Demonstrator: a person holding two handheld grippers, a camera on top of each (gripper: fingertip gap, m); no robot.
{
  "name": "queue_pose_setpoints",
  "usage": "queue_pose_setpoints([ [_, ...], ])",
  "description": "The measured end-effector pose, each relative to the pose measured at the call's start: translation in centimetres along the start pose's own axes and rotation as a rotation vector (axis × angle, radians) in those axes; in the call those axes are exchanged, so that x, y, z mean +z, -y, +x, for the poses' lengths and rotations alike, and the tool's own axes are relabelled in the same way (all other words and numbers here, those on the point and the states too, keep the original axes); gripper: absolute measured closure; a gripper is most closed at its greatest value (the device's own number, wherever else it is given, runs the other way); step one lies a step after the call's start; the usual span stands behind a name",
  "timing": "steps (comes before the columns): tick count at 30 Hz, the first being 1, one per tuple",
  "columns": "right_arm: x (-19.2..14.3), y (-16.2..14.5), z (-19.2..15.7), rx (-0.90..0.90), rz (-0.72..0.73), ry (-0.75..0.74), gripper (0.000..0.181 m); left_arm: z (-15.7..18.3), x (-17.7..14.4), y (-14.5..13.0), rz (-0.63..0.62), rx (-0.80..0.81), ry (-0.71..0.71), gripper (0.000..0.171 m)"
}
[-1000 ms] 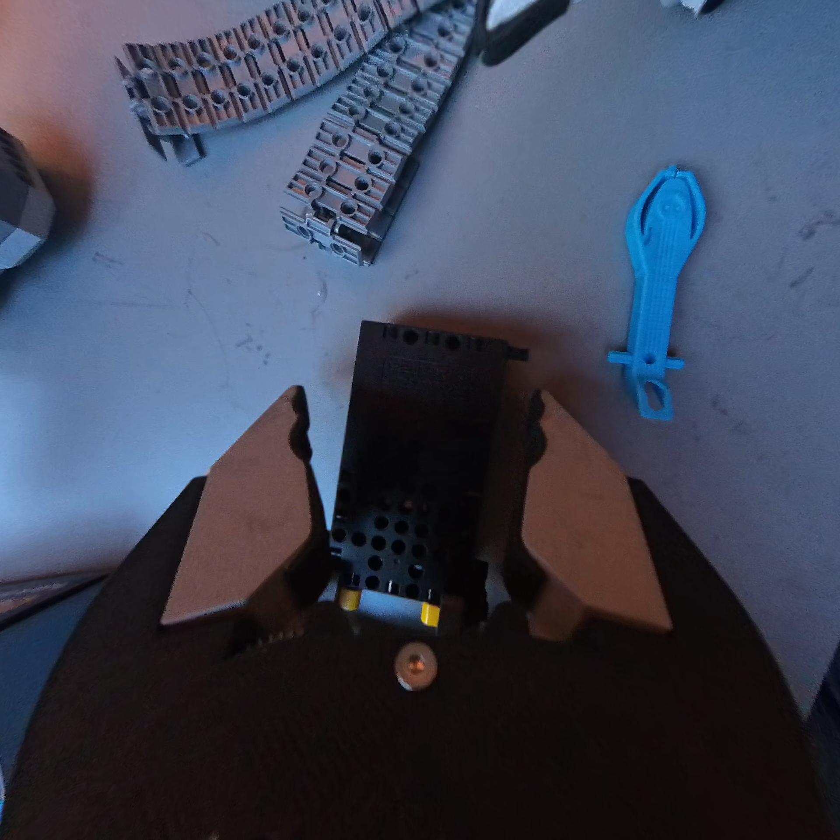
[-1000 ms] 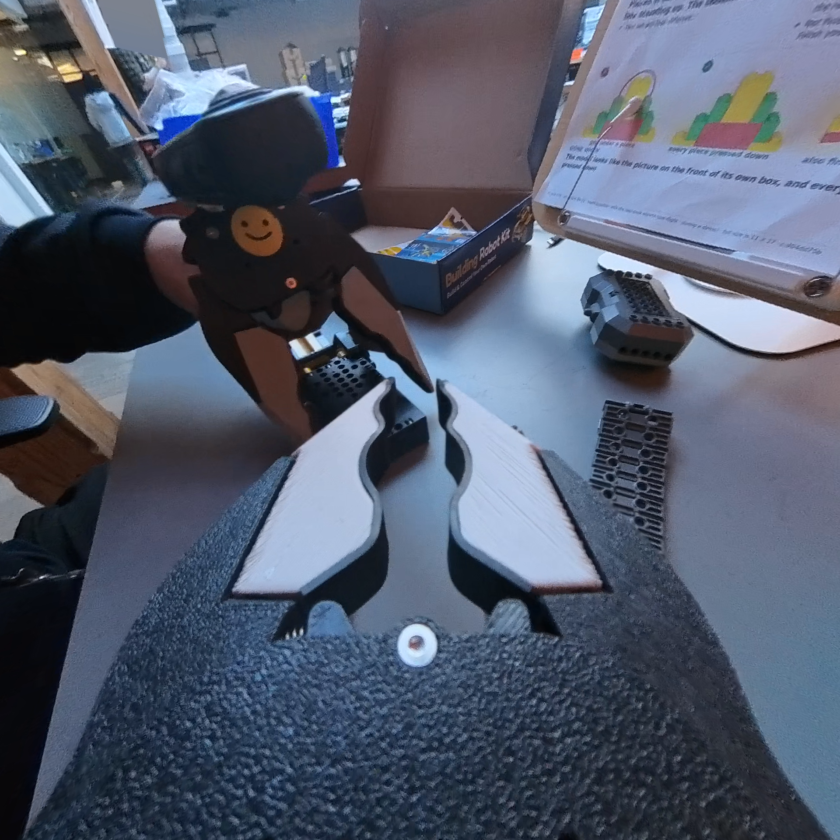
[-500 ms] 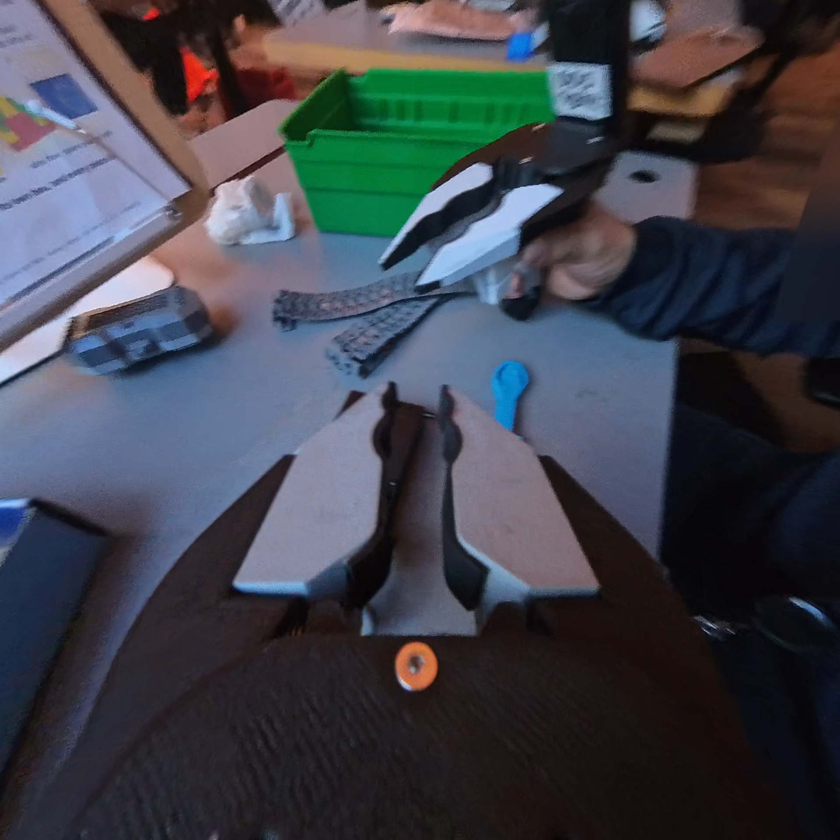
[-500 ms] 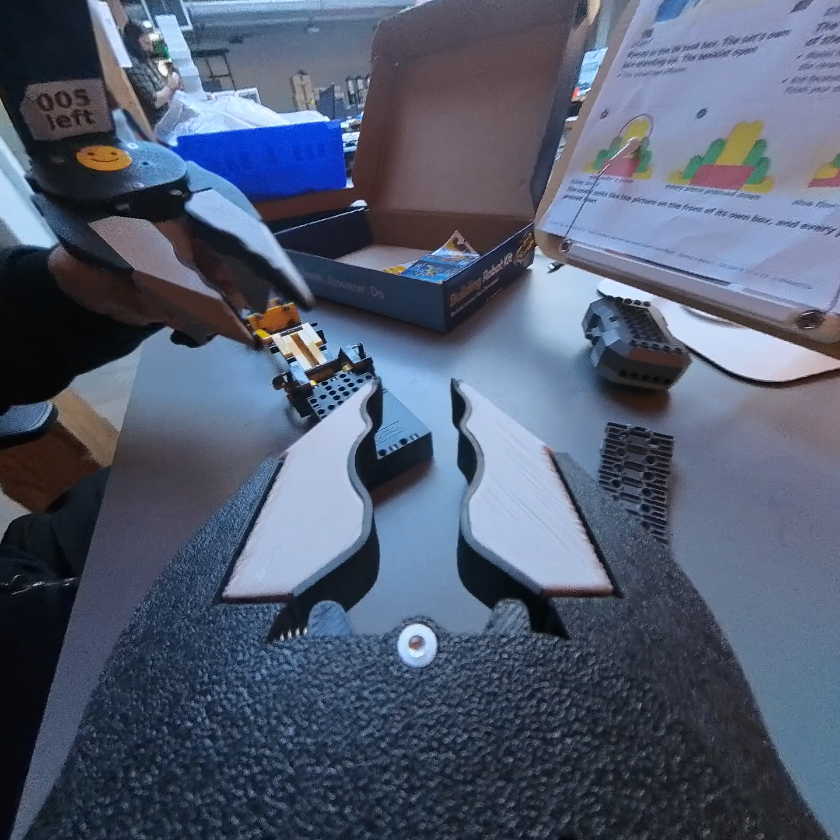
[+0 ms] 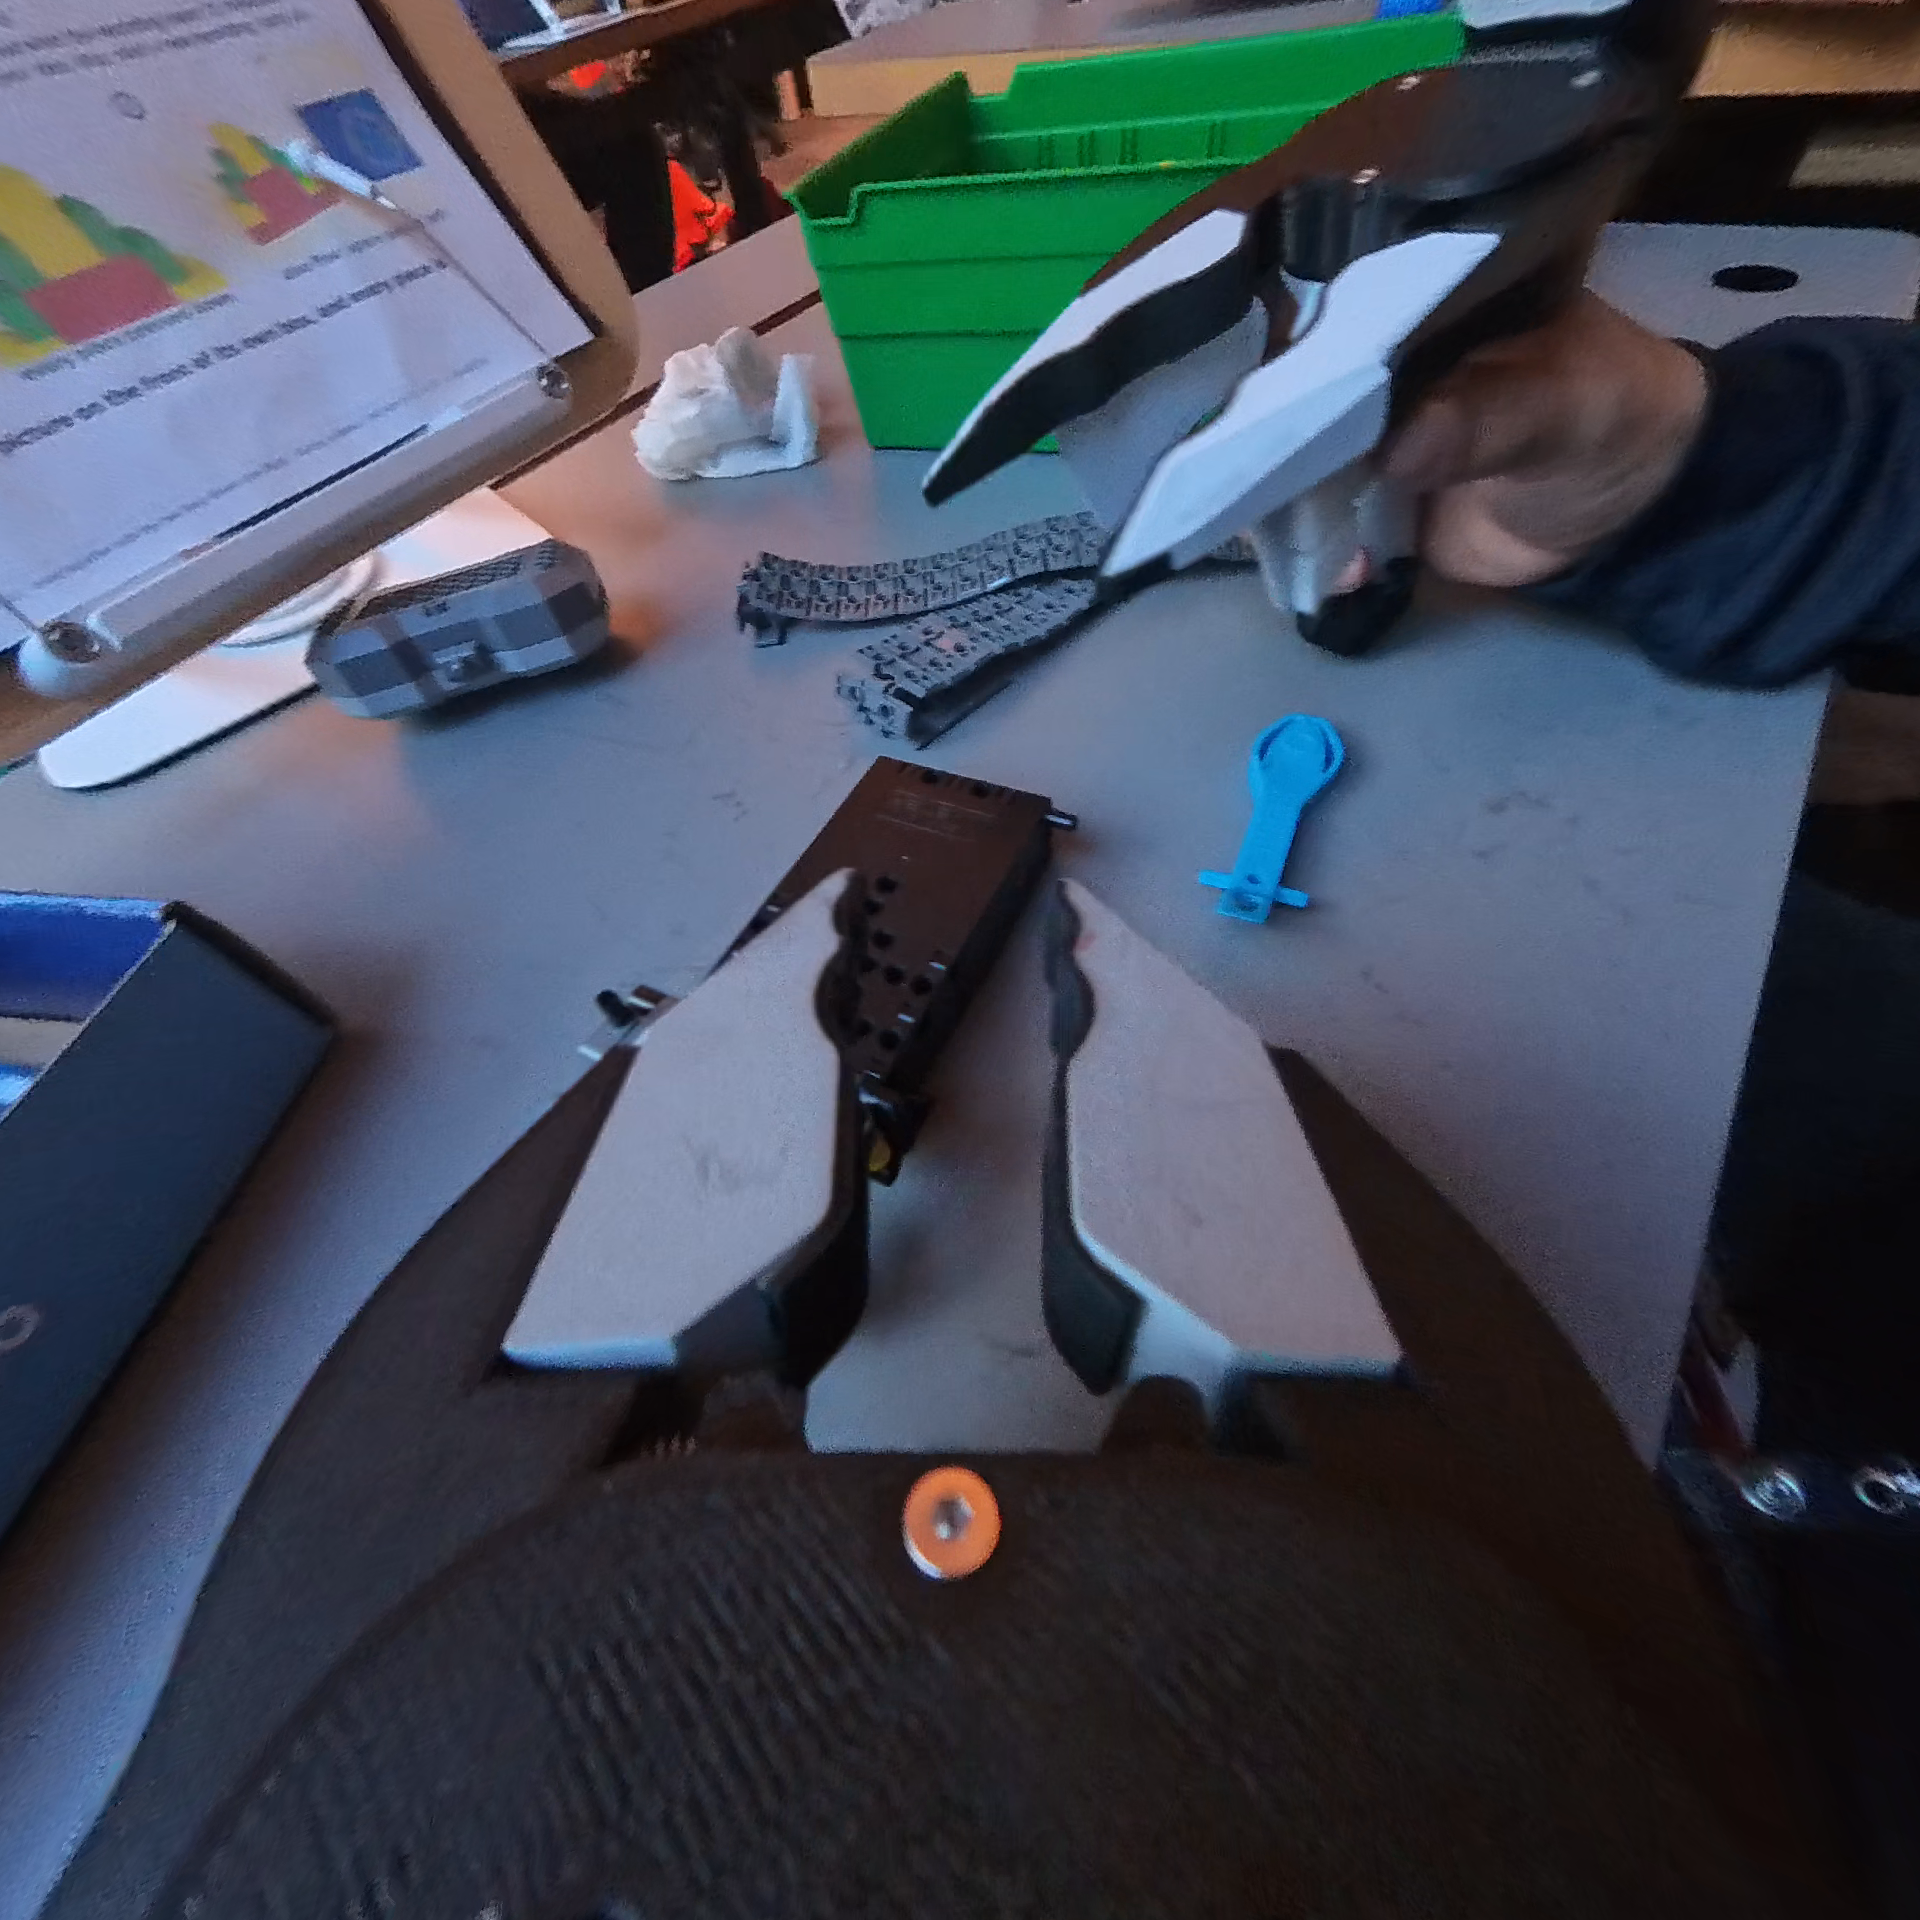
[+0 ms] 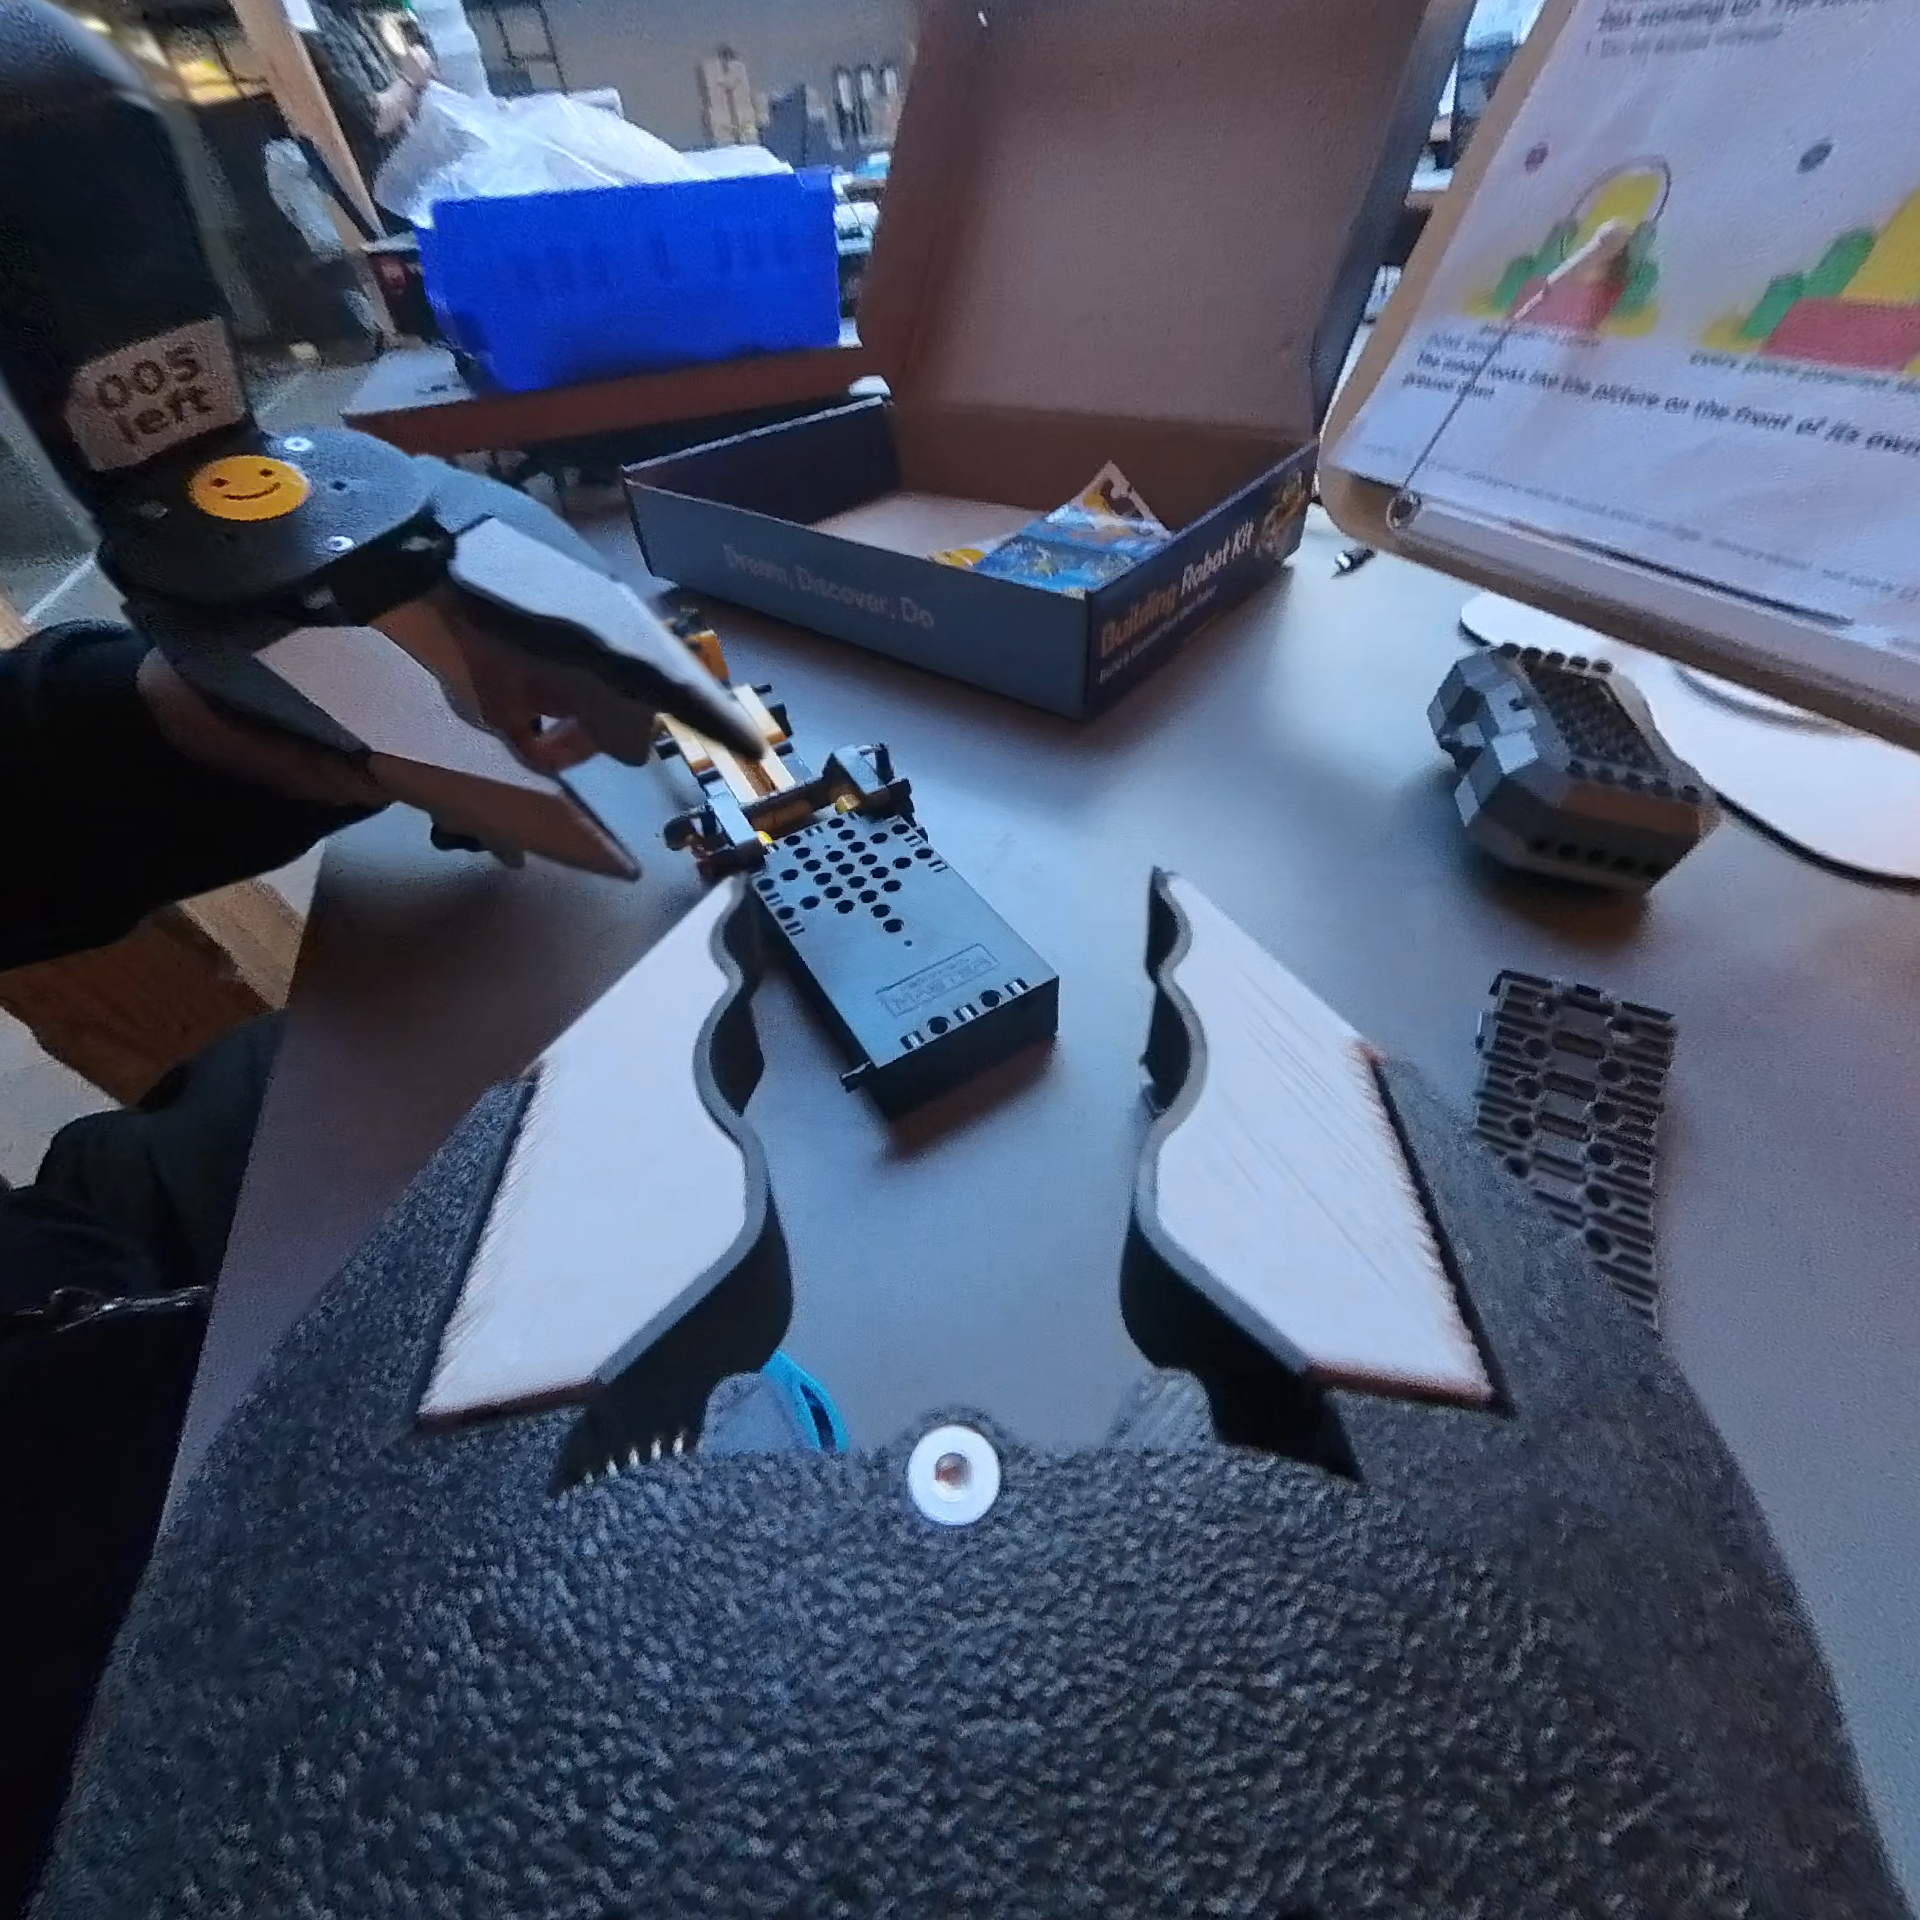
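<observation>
A black perforated block point(image 6: 904, 956) lies flat on the dark table point(image 6: 1195, 790), with an orange-and-black brick assembly point(image 6: 743, 764) joined to its far end. My right gripper point(image 6: 945, 894) is open and empty, with the block's near end between and beyond its fingertips. My left gripper point(image 5: 951, 894) is open and empty just above the same block point(image 5: 940, 883). In the right wrist view the left gripper point(image 6: 691, 805) hovers over the orange end. In the left wrist view the right gripper point(image 5: 1023, 525) hangs open above the grey track strips point(image 5: 935, 582).
A blue plastic tool point(image 5: 1273, 810) lies right of the block. A grey faceted block point(image 6: 1558, 769) sits by the instruction stand point(image 6: 1662, 312). A grey track piece point(image 6: 1574, 1101) lies at right. An open cardboard box point(image 6: 1039, 582), green bin point(image 5: 987, 229) and white crumpled lump point(image 5: 727, 416) stand behind.
My left gripper, open around the block one second ago, rose, tilted up and narrowed, then opened partway again. My right gripper opened wide from nearly shut.
</observation>
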State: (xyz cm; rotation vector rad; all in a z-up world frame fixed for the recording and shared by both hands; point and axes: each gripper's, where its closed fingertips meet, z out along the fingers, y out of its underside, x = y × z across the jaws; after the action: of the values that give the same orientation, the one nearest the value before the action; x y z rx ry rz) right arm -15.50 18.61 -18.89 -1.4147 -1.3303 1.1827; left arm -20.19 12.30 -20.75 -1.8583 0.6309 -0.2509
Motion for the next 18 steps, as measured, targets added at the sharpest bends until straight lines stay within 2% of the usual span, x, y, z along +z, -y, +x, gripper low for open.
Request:
queue_pose_setpoints([
  [2, -0.1, 0.0, -0.9, 0.004, -0.001, 0.059, 0.151, 0.9, 0.2, -0.1, 0.010, 0.011, -0.037, 0.154],
  [3, -0.1, 0.0, -0.9, 0.007, 0.002, 0.061, 0.155, 1.0, 0.3, -0.2, 0.014, 0.026, -0.031, 0.171],
  [4, 0.0, 0.0, -0.7, 0.009, -0.001, 0.047, 0.149, 0.9, 0.3, -0.1, 0.025, 0.050, -0.010, 0.171],
  [7, 0.2, -0.3, 0.0, 0.015, -0.021, -0.002, 0.104, 0.5, 0.5, 0.1, 0.038, 0.102, 0.049, 0.171],
  [8, 0.2, -0.3, -0.1, 0.011, -0.023, 0.000, 0.099, 0.2, 0.5, 0.2, 0.047, 0.110, 0.075, 0.169],
  [9, 0.2, -0.3, -0.4, 0.002, -0.023, 0.017, 0.103, 0.2, 0.5, 0.2, 0.049, 0.118, 0.083, 0.162],
  [10, 0.2, -0.3, -0.9, -0.008, -0.022, 0.039, 0.120, 0.1, 0.5, 0.2, 0.044, 0.120, 0.090, 0.152],
  [11, 0.2, -0.2, -1.1, -0.013, -0.019, 0.046, 0.128, -0.1, 0.5, 0.1, 0.039, 0.115, 0.104, 0.140],
  [12, 0.3, -0.2, -1.0, -0.015, -0.020, 0.039, 0.122, -0.4, 0.6, 0.0, 0.031, 0.104, 0.121, 0.124],
  [13, 0.4, -0.3, -1.0, -0.016, -0.027, 0.035, 0.115, -0.5, 0.6, -0.2, 0.019, 0.093, 0.124, 0.118],
  [14, 0.4, -0.4, -1.0, -0.016, -0.034, 0.037, 0.113, -0.5, 0.7, -0.4, 0.009, 0.074, 0.114, 0.118],
  [16, 0.4, -0.4, -1.3, -0.024, -0.031, 0.050, 0.122, -0.4, 0.8, -0.5, 0.001, 0.059, 0.093, 0.122],
  [18, 0.3, -0.2, -1.4, -0.036, -0.013, 0.046, 0.120, -0.6, 0.6, -0.3, 0.017, 0.055, 0.105, 0.118],
])
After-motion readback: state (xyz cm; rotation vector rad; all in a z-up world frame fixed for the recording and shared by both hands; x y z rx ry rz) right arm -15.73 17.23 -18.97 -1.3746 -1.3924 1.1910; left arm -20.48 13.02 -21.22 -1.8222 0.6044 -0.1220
